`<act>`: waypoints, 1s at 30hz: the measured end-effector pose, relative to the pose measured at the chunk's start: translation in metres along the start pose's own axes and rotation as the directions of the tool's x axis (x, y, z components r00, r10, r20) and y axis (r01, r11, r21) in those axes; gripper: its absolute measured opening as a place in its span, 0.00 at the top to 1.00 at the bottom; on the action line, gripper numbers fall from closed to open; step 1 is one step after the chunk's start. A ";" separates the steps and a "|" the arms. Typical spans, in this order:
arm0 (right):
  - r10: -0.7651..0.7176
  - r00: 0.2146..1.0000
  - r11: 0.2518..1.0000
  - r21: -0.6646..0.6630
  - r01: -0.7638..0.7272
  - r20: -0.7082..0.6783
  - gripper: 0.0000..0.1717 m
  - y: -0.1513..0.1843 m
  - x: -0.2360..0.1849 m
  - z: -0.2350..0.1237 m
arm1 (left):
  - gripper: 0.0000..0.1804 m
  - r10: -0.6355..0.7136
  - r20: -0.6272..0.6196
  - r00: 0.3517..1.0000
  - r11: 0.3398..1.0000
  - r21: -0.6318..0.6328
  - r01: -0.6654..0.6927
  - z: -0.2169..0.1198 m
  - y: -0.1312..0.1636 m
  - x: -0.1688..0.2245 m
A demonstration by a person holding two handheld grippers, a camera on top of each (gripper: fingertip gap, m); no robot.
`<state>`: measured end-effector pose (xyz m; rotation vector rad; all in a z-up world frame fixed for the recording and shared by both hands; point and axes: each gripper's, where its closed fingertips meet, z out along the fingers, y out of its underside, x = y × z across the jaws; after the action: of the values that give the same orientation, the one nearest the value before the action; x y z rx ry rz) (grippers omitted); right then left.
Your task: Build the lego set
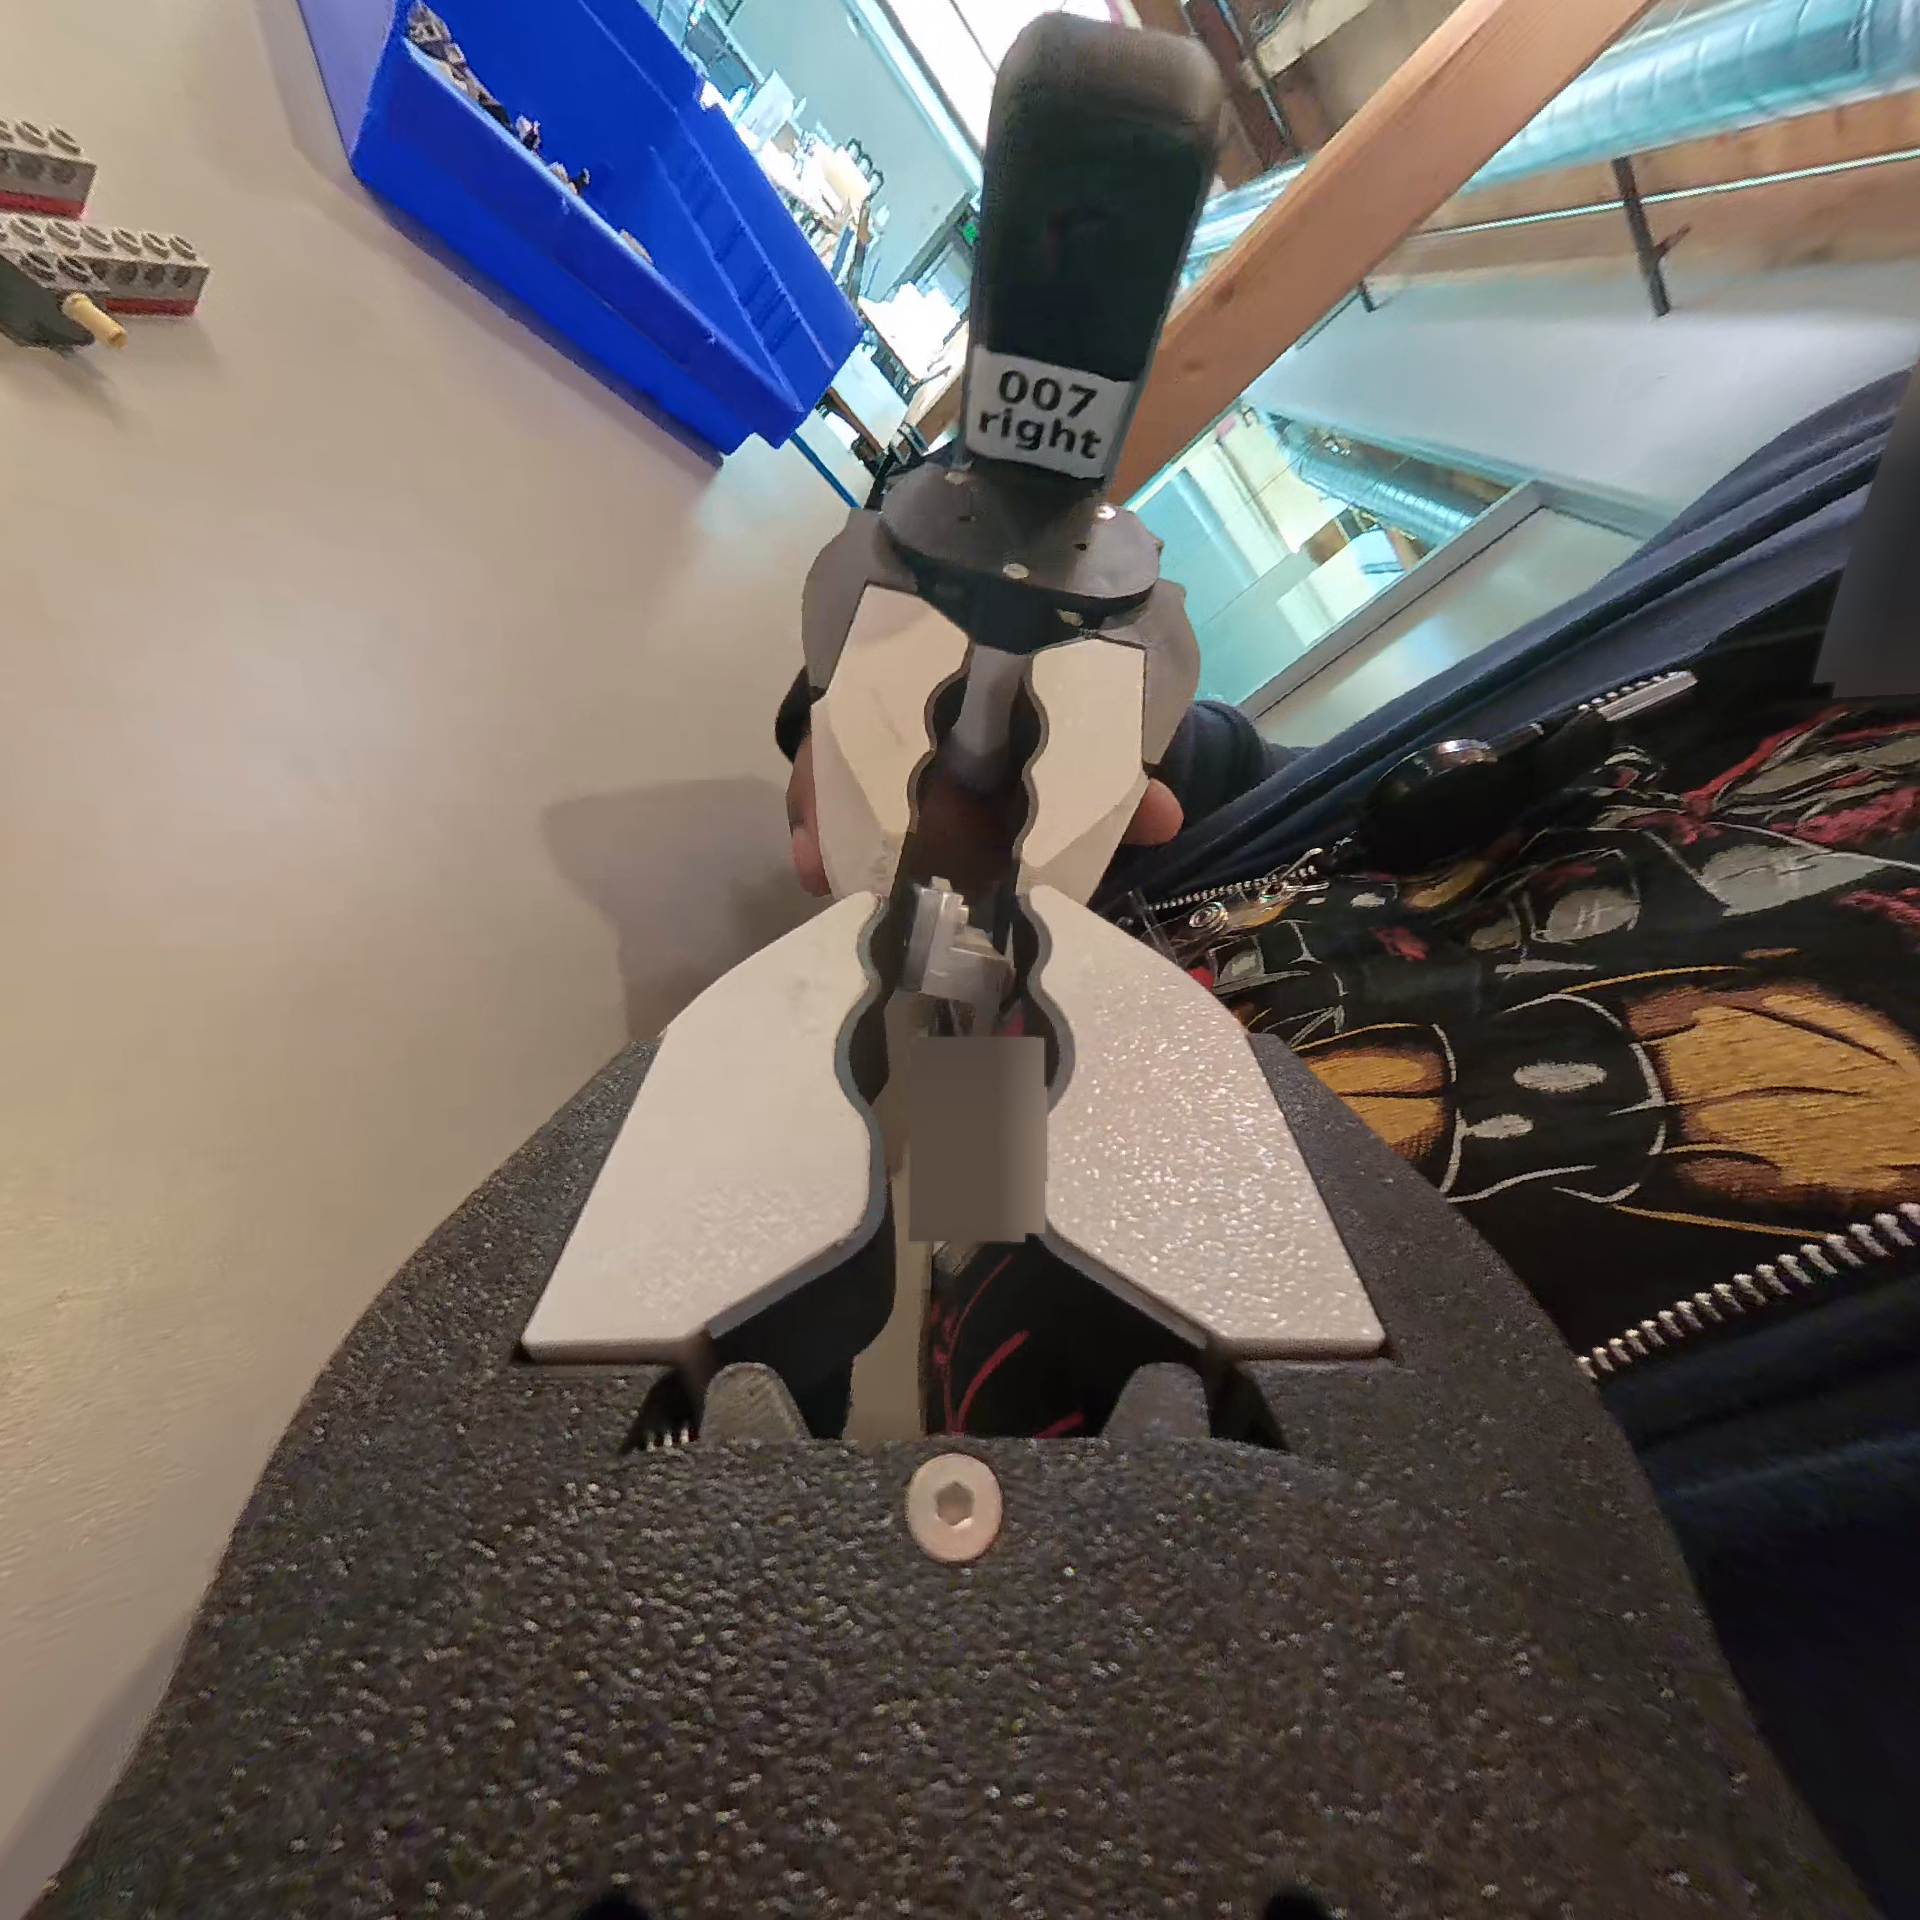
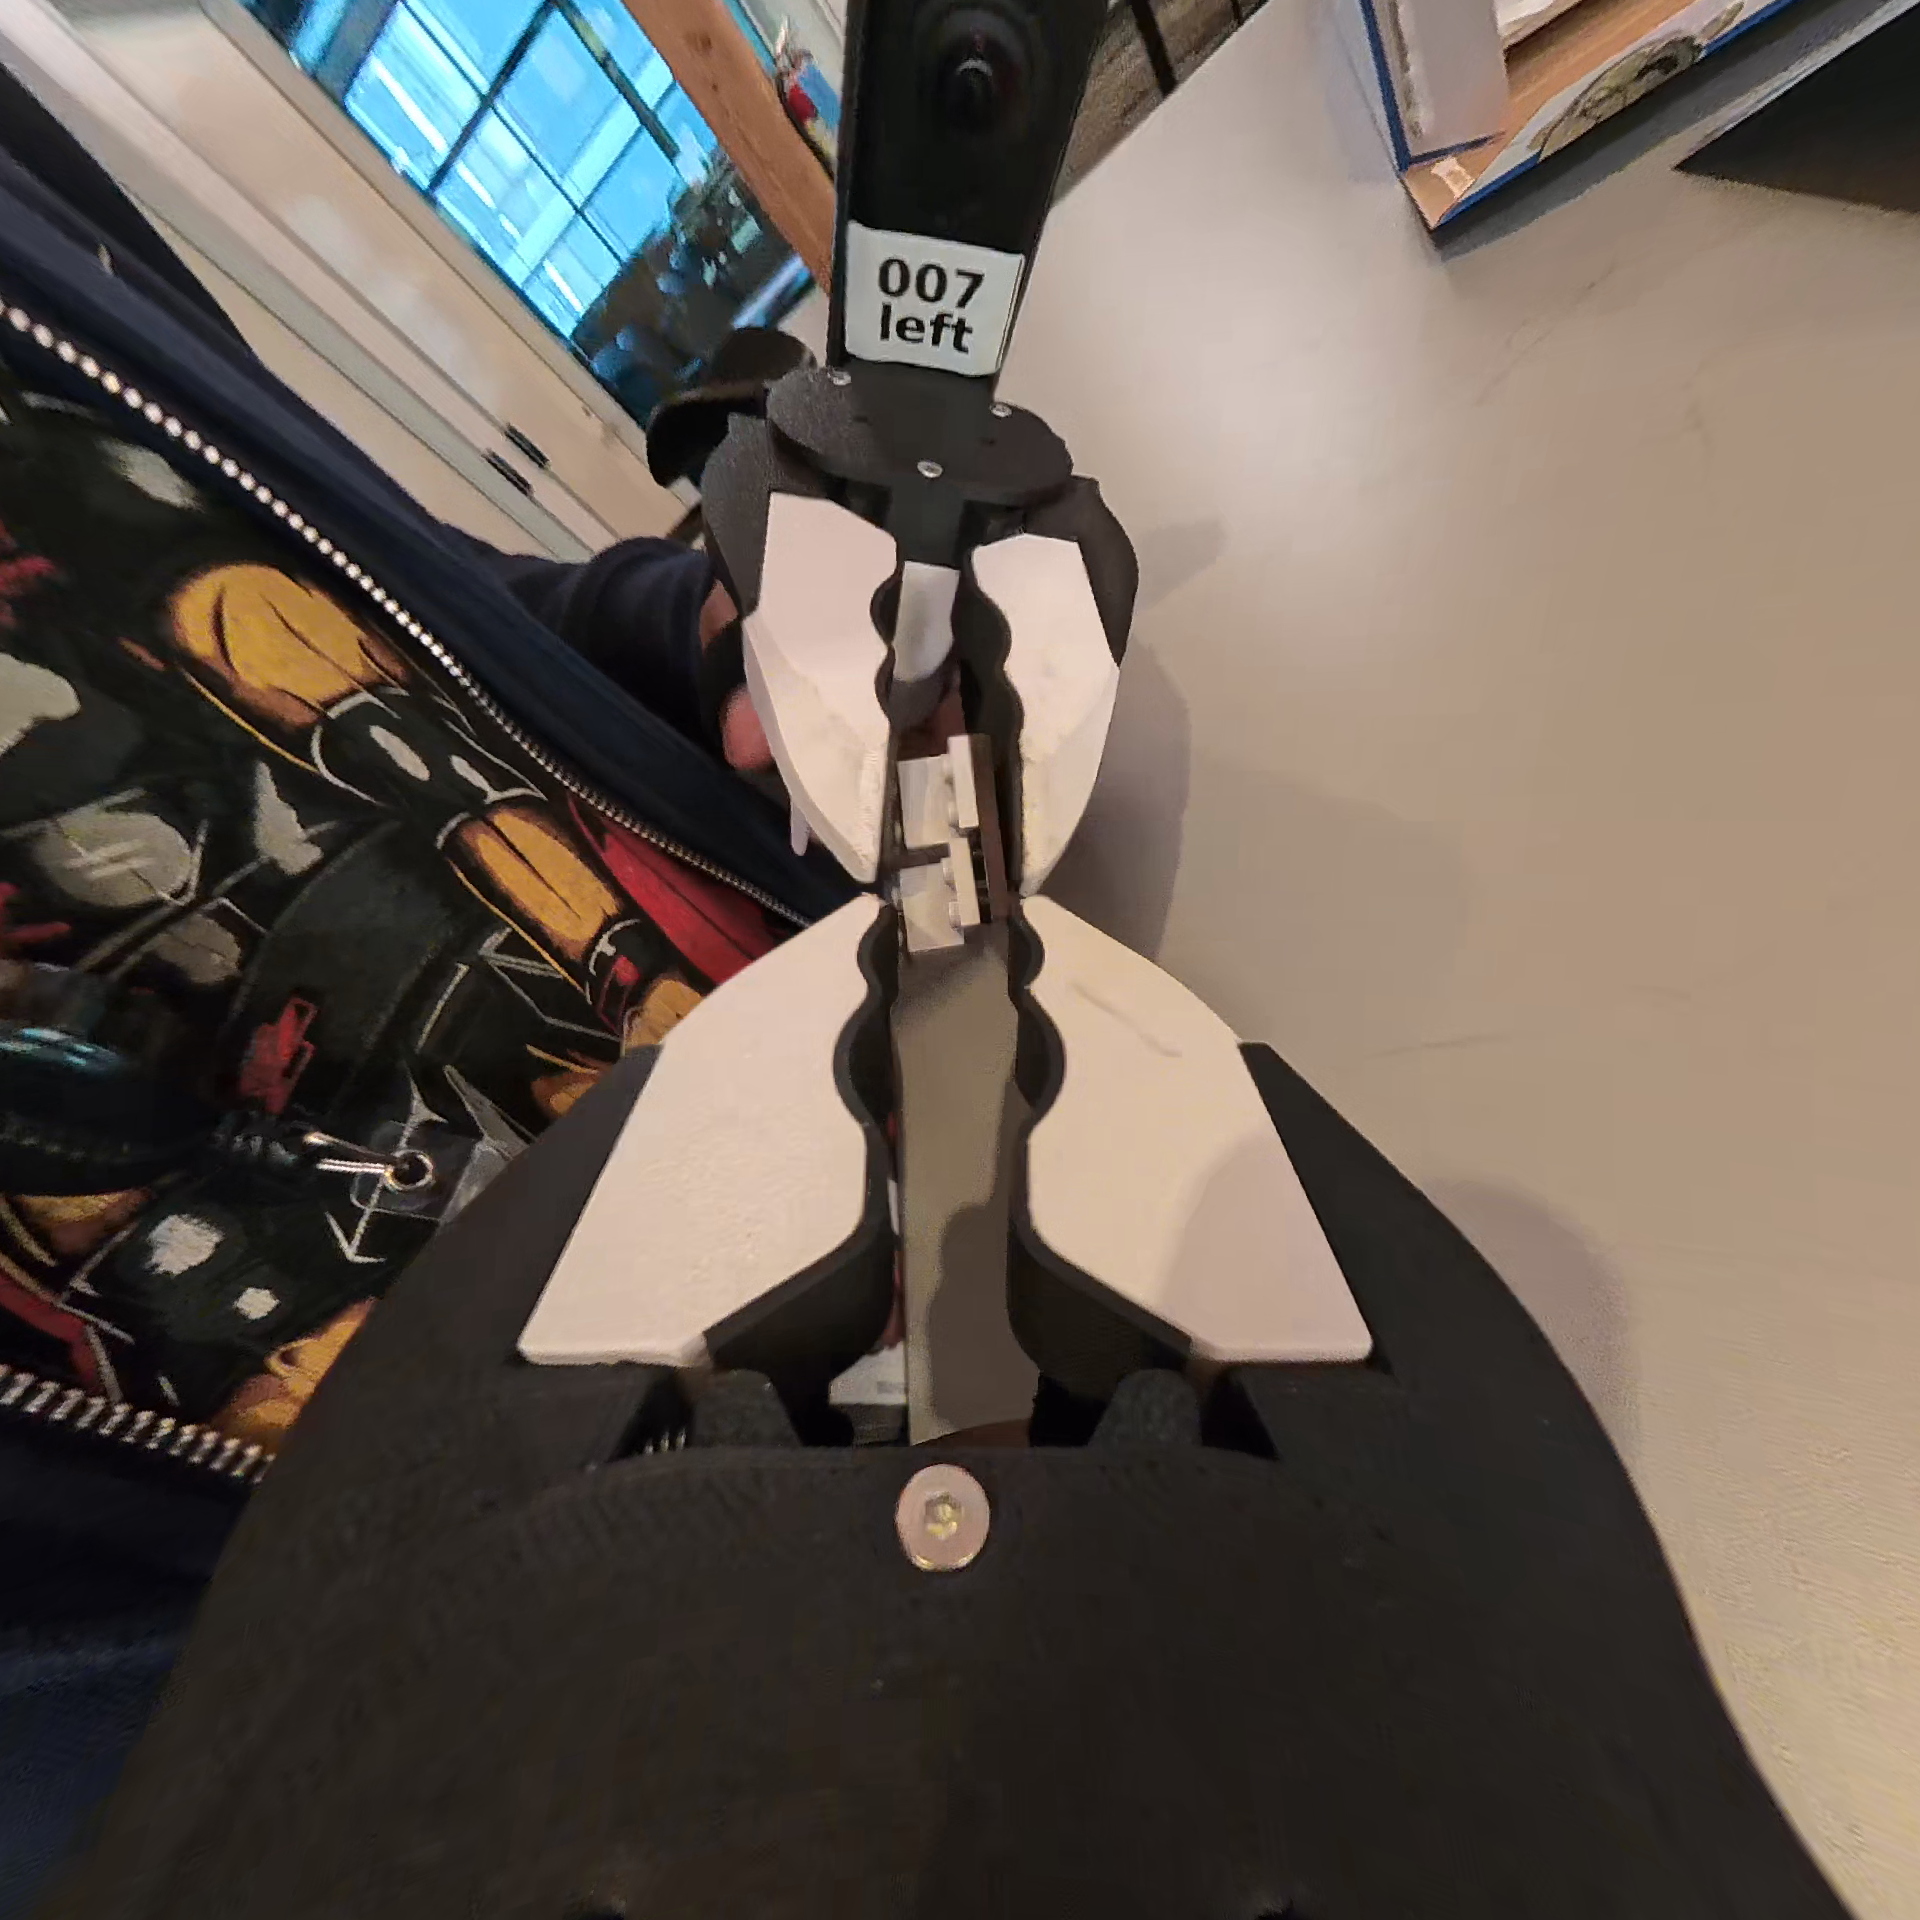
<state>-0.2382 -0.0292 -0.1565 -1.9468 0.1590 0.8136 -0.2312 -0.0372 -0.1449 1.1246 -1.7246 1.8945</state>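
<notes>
The white table lies bare around the two grippers, which meet tip to tip above it beside the person's jacket. A blue bin sits toward the table's far edge, and grey studded bricks lie near another edge; only the left wrist view shows these. The right wrist view alone shows a box at a table corner. The left gripper and right gripper each have jaws narrowly apart, clamped on one small grey brick assembly between them, a dark plate along its side.
</notes>
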 end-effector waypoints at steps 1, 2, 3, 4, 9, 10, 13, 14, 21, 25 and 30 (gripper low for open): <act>0.022 1.000 1.000 0.013 -0.022 0.014 0.88 -0.001 -0.001 0.000 | 0.88 -0.002 -0.011 1.000 1.000 0.006 0.002 0.000 -0.001 0.002; 0.041 0.999 0.999 0.024 -0.042 0.028 0.88 -0.002 -0.001 -0.001 | 0.88 -0.004 -0.020 1.000 1.000 0.012 0.005 0.000 -0.002 0.003; 0.057 0.997 0.998 0.035 -0.059 0.042 0.88 -0.004 -0.002 -0.001 | 0.88 -0.005 -0.028 1.000 1.000 0.018 0.006 0.000 -0.003 0.004; 0.071 0.996 0.996 0.045 -0.073 0.055 0.88 -0.005 -0.003 -0.002 | 0.88 -0.003 -0.036 0.999 1.000 0.024 0.004 -0.001 -0.003 0.005; 0.115 0.988 0.990 0.064 -0.122 0.100 0.88 -0.007 -0.008 -0.003 | 0.84 0.044 -0.066 0.997 0.999 0.030 -0.042 -0.002 -0.004 0.013; 0.121 0.987 0.990 0.063 -0.128 0.108 0.88 -0.008 -0.009 -0.003 | 0.84 0.062 -0.064 0.996 0.998 0.025 -0.061 -0.002 -0.003 0.014; 0.140 0.980 0.988 0.049 -0.148 0.144 0.89 -0.009 -0.014 -0.003 | 0.85 0.124 -0.059 0.991 0.992 0.007 -0.124 -0.003 -0.002 0.017; 0.144 0.978 0.988 0.041 -0.152 0.151 0.89 -0.009 -0.015 -0.003 | 0.86 0.147 -0.052 0.988 0.989 -0.003 -0.147 -0.003 -0.002 0.018; 0.174 0.971 0.984 0.018 -0.179 0.165 0.88 -0.008 -0.017 -0.004 | 0.86 0.292 0.013 0.956 0.954 -0.070 -0.290 -0.001 0.003 0.018; 0.199 0.958 0.975 0.060 -0.216 0.208 0.88 -0.015 -0.022 -0.007 | 0.87 0.321 0.007 0.947 0.947 -0.028 -0.321 -0.002 -0.002 0.024; 0.210 0.954 0.969 0.083 -0.232 0.215 0.88 -0.020 -0.024 -0.010 | 0.87 0.342 0.012 0.940 0.939 0.013 -0.342 -0.002 -0.006 0.026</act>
<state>-0.2434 -0.0326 -0.1240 -1.7511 0.2953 1.1254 -0.2439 -0.0410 -0.1210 0.8819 -2.0226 2.1035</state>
